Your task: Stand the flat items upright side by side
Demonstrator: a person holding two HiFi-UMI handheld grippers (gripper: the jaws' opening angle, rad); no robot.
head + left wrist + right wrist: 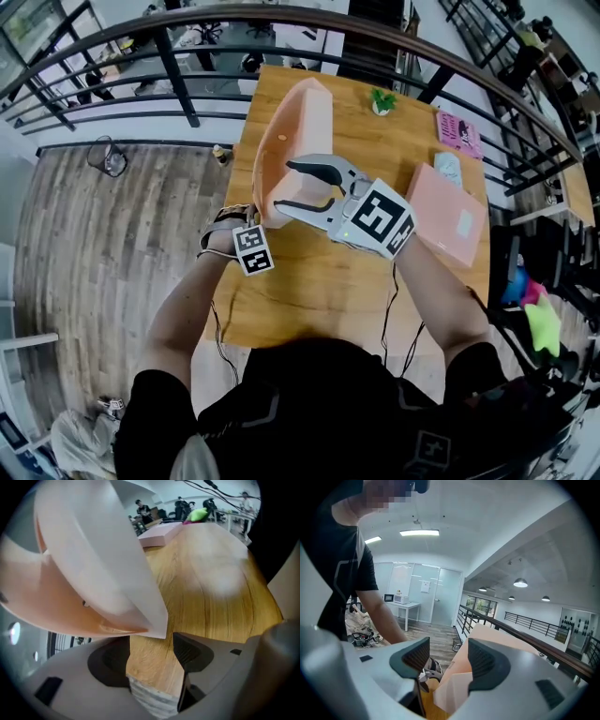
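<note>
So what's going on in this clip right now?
A person with a gripper in each hand is working on a large salmon-pink flat box, which stands on edge near the left side of the wooden table. The right gripper is at the box's near end with jaws apart, not clamped; the left gripper sits low beside the box, also open. A second pink flat box lies flat to the right, untouched.
</note>
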